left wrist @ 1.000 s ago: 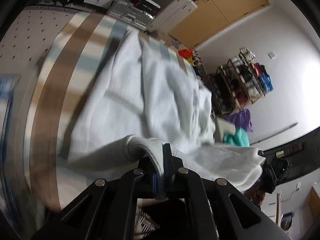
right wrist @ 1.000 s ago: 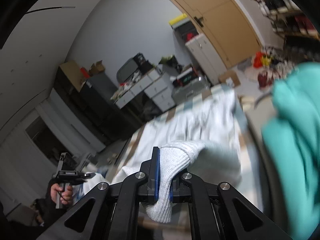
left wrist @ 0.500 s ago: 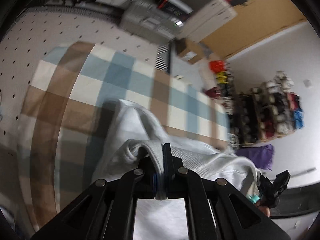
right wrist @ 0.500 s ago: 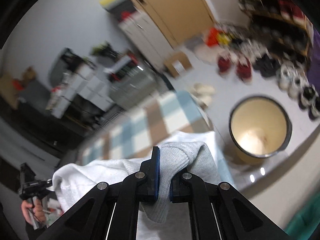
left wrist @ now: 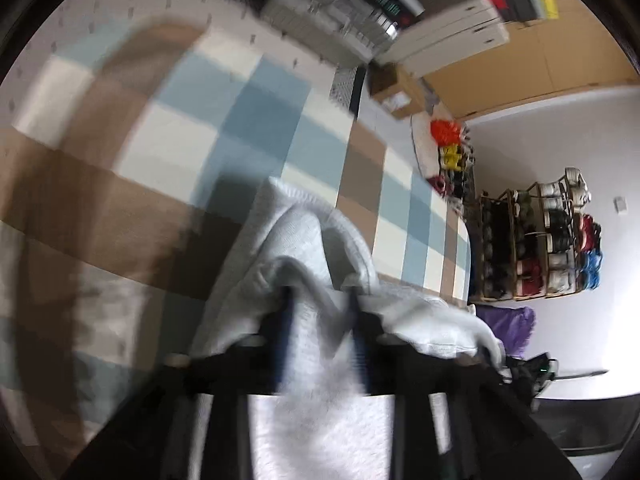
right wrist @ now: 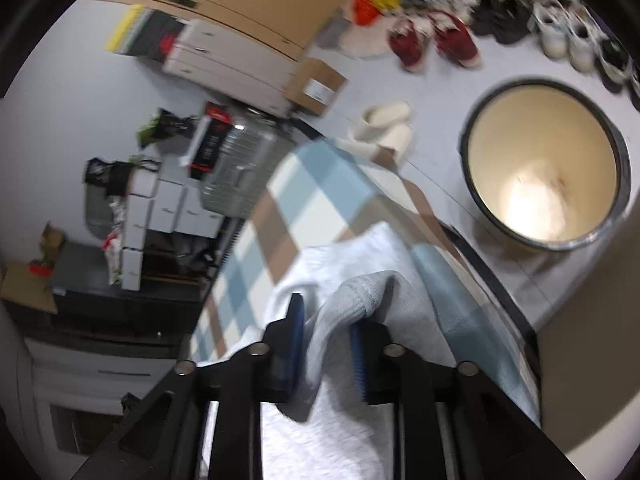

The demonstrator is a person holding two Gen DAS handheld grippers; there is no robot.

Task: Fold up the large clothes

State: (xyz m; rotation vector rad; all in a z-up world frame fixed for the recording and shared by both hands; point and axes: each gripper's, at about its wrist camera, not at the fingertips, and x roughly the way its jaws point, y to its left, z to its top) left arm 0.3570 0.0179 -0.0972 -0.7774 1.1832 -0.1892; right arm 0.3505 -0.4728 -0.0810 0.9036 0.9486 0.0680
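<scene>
A large light grey knitted sweater [left wrist: 304, 248] lies bunched on a checked blue, brown and white cloth [left wrist: 224, 112]. My left gripper [left wrist: 320, 300] has its jaws spread, and a fold of the sweater drapes loosely between them. In the right wrist view the sweater [right wrist: 360, 264] lies near the cloth's edge [right wrist: 312, 184]. My right gripper [right wrist: 326, 320] also has its jaws spread, with the ribbed hem [right wrist: 360, 292] lying slack between the pads. Both views are blurred by motion.
A round cream basin with a dark rim [right wrist: 544, 160] stands on the floor right of the cloth. Red shoes [right wrist: 436, 40], slippers [right wrist: 384, 120], a cardboard box [right wrist: 316, 84] and drawers [right wrist: 168, 208] lie beyond. A shoe rack [left wrist: 536, 240] stands against the wall.
Both grippers have gone from shut on the sweater to spread apart, letting the fabric go. The sweater has come down onto the checked cloth, folded over itself.
</scene>
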